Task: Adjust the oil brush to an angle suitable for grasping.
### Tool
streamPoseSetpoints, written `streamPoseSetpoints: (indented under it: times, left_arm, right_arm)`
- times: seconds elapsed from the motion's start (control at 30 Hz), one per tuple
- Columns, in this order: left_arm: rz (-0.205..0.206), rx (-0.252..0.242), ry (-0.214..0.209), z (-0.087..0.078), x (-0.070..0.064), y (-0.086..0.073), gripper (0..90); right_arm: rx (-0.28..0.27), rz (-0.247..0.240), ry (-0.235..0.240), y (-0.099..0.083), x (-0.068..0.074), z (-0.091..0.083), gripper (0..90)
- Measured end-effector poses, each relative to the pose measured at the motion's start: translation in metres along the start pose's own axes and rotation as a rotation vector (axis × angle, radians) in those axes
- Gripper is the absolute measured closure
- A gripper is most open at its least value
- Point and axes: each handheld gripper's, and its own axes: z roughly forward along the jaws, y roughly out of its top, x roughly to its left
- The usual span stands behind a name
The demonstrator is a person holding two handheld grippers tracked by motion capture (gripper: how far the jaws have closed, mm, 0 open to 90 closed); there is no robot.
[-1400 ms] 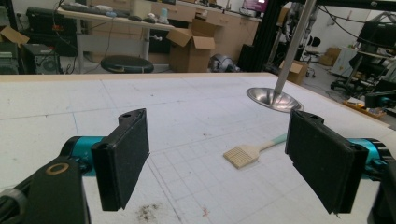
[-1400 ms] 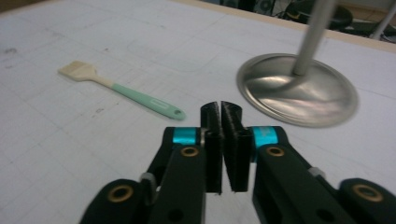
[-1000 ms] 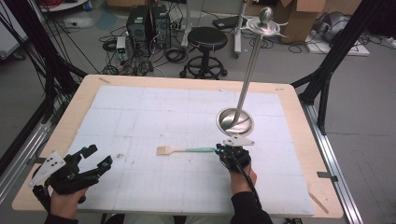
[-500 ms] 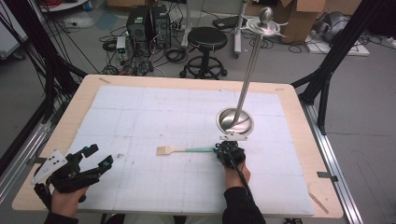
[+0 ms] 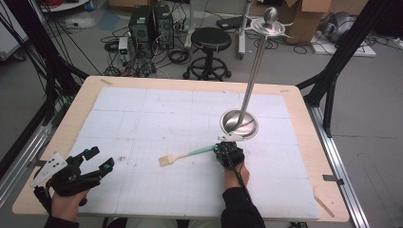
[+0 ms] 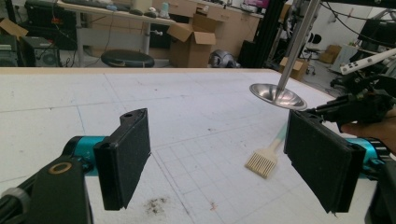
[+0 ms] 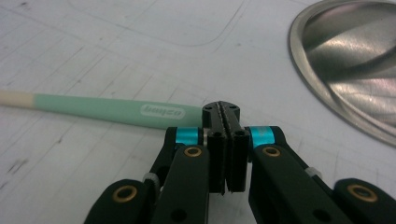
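The pastry brush (image 5: 190, 154) lies flat on the white gridded surface (image 5: 157, 118). Its long axis runs left to right, pale flat bristles pointing left, smooth mint-green handle ending at the right gripper (image 5: 223, 148), whose jaws are pressed together just beside the handle end. The left gripper (image 5: 100, 159) stands wide apart, holding nothing. A shiny round metal stand base (image 5: 239, 123) sits near.

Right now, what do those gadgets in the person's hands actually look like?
Both are black two-jaw tools. The left gripper has flat, black padded jaws on turquoise collars, plus a grey three-cornered plate on top. The right gripper shows brass-coloured rivets and turquoise bands; a black cable trails along a dark sleeve.
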Motion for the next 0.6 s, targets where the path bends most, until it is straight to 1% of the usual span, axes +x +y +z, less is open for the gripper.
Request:
streamPoseSetpoints:
  times: [0.1,0.13,0.17,0.23,0.27,0.3,0.33,0.37,0.4,0.43,0.53,0.57,0.6]
  left_arm:
    - [-0.001,-0.001,0.002,-0.001,0.001,0.0,23.1]
    - [-0.001,-0.001,0.002,-0.001,0.001,0.0,23.1]
    - [-0.003,-0.001,0.004,-0.002,0.002,0.0,23.1]
    - [-0.005,-0.002,0.005,-0.002,0.003,0.0,23.1]
    - [-0.009,-0.003,0.007,-0.003,0.003,0.0,23.1]
    - [-0.01,-0.003,0.007,-0.003,0.004,0.0,23.1]
    - [-0.009,-0.003,0.007,-0.003,0.004,0.0,23.1]
    - [-0.009,-0.002,0.007,-0.003,0.004,0.0,23.1]
    - [-0.008,-0.002,0.007,-0.003,0.005,0.0,23.1]
    - [-0.011,-0.003,0.007,-0.003,0.005,0.0,23.1]
    - [-0.013,-0.002,0.009,-0.003,0.006,0.0,23.1]
    - [-0.015,-0.001,0.009,-0.003,0.006,0.0,23.1]
    - [-0.015,-0.001,0.009,-0.003,0.006,0.0,23.1]
  right_arm:
    - [0.01,0.013,-0.004,0.007,-0.002,0.006,88.7]
    - [0.012,0.007,-0.014,0.009,-0.003,0.006,88.7]
    - [0.012,0.007,-0.014,0.009,-0.003,0.006,88.7]
    - [0.002,0.018,-0.019,0.013,-0.01,0.008,88.8]
    - [0.002,0.018,-0.019,0.013,-0.01,0.008,88.8]
    - [0.006,0.027,-0.022,0.014,-0.014,0.01,88.7]
    - [0.006,0.027,-0.022,0.014,-0.014,0.01,88.7]
    - [0.015,0.029,-0.014,0.014,-0.015,0.014,88.7]
    - [0.01,0.025,-0.013,0.014,-0.014,0.015,88.8]
    - [0.008,0.028,0.0,0.014,-0.013,0.015,88.8]
    - [0.009,0.007,0.006,0.014,-0.008,0.015,88.8]
    - [0.005,0.007,0.024,0.014,-0.005,0.016,88.8]
    - [0.005,0.007,0.024,0.014,-0.005,0.016,88.8]
